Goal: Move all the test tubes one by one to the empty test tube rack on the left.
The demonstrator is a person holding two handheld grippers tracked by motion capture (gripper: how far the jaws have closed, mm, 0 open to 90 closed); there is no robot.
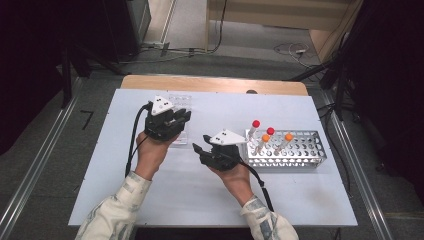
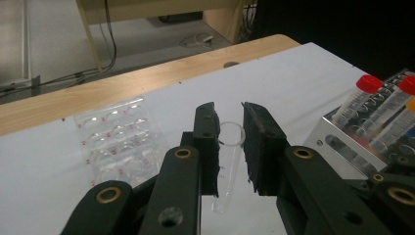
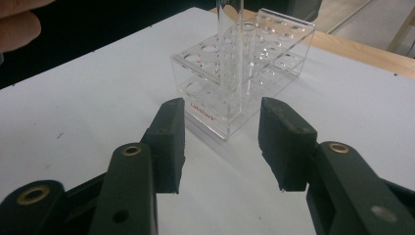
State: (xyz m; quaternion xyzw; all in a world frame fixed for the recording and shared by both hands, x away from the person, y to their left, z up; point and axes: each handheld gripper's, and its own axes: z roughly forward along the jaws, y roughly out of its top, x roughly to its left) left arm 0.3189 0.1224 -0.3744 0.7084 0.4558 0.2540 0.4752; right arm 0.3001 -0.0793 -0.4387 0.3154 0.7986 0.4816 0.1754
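A person's left gripper (image 2: 229, 147) holds a clear tube (image 2: 227, 166) above the clear rack (image 3: 242, 73); the right gripper (image 3: 222, 142) gapes empty. Three capped tubes (image 1: 270, 137) wait in the metal rack (image 1: 305, 157).

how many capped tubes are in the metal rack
4 capped tubes stand at the left end of the metal rack: red, red, orange, orange. More could be hidden.

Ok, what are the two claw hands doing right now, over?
Left gripper shut on clear tube, above clear rack. Right gripper open, empty, facing that rack. Capped tubes stand in metal rack. Nothing in the way.
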